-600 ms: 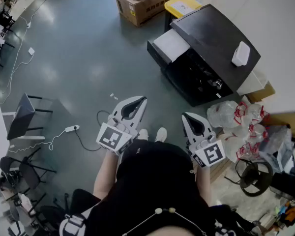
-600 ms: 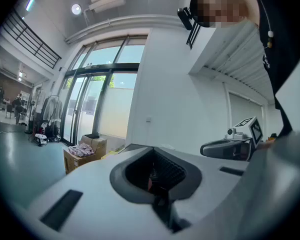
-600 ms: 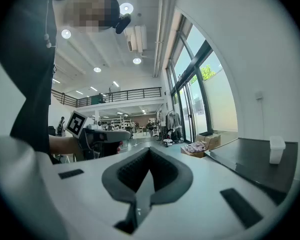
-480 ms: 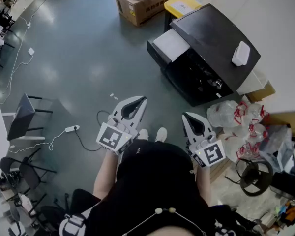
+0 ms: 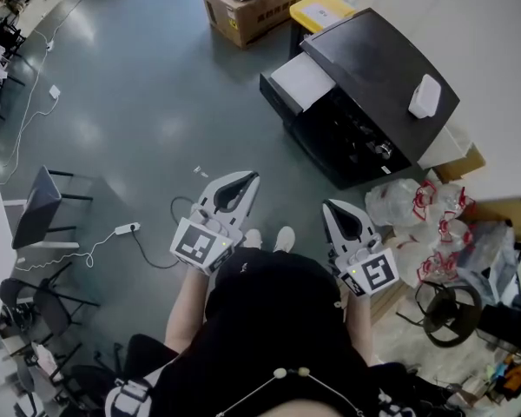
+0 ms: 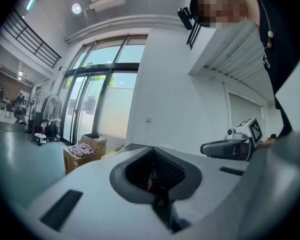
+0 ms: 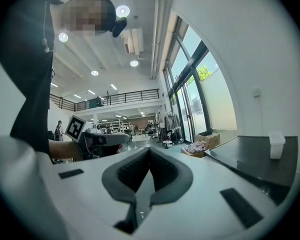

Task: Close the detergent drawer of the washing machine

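No step of the closing has yet been begun; the moment is judged to be the approach. Both tools are held level, close in front of the person's body. The left tongs point(image 5: 247, 178) are clenched on nothing, as is shown in the left gripper view, where the pads are met along one seam with no object between them. The right tongs point(image 5: 329, 205) are likewise clenched and empty.

The washing machine point(image 5: 378, 68) is seen ahead of the right tongs and somewhat to their right, well apart from them across bare floor point(image 5: 156, 102). A pale panel is seen projecting from its upper front corner; this is taken to be the detergent drawer point(image 5: 302, 78), pulled out, though from so steep an angle its form cannot be made out with certainty. It lies ahead of both tongs, nearer the right pair than the left. A small white container point(image 5: 425, 95) is stood on the dark lid, farther right again.

For the next move, the gap must be closed by a step forward. One pair of tongs, probably the right, would then be brought against the drawer's front face. No grasp is called for: the clenched tips can be set flat on the panel and a straight push given along the drawer's run until the front sits flush.
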The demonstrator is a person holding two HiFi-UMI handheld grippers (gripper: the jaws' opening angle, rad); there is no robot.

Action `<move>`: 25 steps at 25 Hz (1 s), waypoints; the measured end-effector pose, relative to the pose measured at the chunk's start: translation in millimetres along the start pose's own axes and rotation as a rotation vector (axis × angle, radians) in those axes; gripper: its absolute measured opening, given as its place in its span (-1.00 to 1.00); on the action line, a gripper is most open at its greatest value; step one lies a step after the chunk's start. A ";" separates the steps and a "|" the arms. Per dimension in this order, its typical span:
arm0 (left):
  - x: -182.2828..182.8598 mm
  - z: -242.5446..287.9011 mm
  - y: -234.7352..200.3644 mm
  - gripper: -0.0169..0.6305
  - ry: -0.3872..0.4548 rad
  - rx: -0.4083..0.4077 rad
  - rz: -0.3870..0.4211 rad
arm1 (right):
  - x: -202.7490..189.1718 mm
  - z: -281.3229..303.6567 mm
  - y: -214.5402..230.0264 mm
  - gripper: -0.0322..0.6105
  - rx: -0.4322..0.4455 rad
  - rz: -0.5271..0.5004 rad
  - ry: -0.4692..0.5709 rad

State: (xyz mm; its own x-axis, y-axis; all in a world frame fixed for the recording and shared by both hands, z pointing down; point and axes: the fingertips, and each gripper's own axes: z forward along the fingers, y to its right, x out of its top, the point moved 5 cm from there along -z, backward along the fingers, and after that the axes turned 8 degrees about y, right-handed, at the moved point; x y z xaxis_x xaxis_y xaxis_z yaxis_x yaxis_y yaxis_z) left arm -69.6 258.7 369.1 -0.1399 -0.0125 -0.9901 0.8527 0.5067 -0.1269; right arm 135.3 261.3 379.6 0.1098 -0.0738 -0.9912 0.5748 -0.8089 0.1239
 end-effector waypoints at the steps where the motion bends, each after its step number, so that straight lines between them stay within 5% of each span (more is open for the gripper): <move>1: -0.5 -1.4 -1.1 -0.93 0.002 0.002 -0.004 | 0.4 0.1 -0.1 -0.89 0.000 0.013 0.009; 13: -27.8 -37.0 -10.5 -0.91 -0.071 -0.063 -0.108 | -21.6 2.2 -36.6 -0.89 -0.050 0.042 -0.034; 16: -35.4 -42.9 -9.3 -0.63 -0.110 -0.113 -0.141 | -25.0 6.0 -53.6 -0.89 -0.054 0.044 -0.049; 25: -44.4 -59.8 -15.2 -0.59 -0.121 -0.190 -0.160 | -31.6 13.2 -83.6 -0.89 -0.085 0.021 -0.056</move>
State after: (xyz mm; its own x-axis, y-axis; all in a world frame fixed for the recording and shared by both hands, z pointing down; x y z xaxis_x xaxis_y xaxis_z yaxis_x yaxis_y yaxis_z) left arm -106.5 303.1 418.6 -0.1941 -0.2026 -0.9598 0.7136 0.6422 -0.2799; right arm 73.1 323.6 400.0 0.0783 -0.1246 -0.9891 0.6396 -0.7548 0.1457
